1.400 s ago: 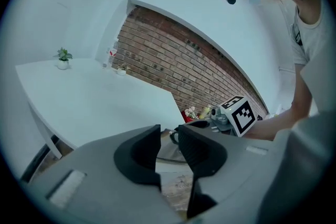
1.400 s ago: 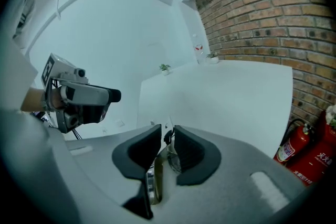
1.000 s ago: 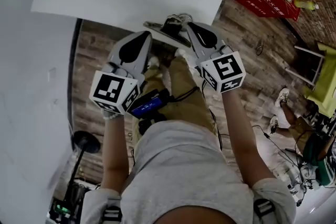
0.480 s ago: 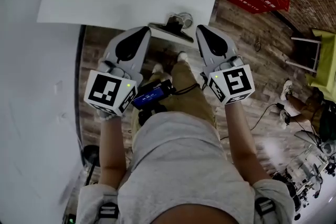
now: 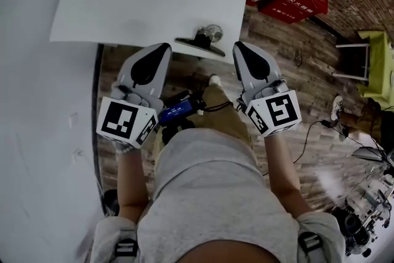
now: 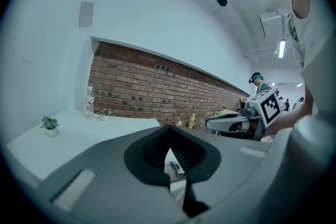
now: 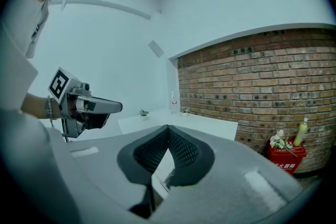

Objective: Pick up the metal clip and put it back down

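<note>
Grippers, left (image 5: 161,47) and right (image 5: 241,46), closed, empty

I'm hunting for anything legible and coming up short. The red crate (image 5: 289,2) carries white print along its side, but in the head view it's too small to read. In the right gripper view it's no better, just a pale smear on the red. The clear bottle (image 6: 90,104) has a red label, with no letters I can make out. The left gripper (image 5: 164,47) and right gripper (image 5: 237,47) each show black-and-white square patterns only, no words or digits.
</note>
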The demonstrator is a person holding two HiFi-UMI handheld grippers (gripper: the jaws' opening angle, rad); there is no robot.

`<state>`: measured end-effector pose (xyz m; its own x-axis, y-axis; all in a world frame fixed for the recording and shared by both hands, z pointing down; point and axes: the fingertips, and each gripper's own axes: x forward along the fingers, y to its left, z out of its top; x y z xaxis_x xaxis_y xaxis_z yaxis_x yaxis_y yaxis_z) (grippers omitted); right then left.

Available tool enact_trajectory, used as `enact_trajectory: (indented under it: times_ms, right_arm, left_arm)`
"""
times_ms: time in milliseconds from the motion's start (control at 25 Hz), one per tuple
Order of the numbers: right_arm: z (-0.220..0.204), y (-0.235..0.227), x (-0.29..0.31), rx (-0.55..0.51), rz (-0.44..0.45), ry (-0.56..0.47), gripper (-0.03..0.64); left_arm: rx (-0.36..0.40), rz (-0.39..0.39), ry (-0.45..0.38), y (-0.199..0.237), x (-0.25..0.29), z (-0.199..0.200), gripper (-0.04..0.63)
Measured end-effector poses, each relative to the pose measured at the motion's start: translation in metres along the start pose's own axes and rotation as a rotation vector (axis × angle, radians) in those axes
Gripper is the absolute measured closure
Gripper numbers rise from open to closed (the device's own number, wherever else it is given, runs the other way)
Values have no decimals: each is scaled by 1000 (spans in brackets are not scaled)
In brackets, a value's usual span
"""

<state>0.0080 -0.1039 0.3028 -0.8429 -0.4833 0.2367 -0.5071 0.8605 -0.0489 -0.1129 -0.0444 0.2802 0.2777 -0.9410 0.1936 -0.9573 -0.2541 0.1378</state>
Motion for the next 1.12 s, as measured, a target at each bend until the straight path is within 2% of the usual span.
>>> enact_trajectory:
  times_ms: [480,1120]
  right_arm:
    - [1,5,-20,-9,-53,-23,618]
    - [4,11,-19,-26,-50,-20,618]
  left_arm:
    - [14,-48,10,-16,-4,-5,583]
    - [19,-80,12,-23,-2,-8,584]
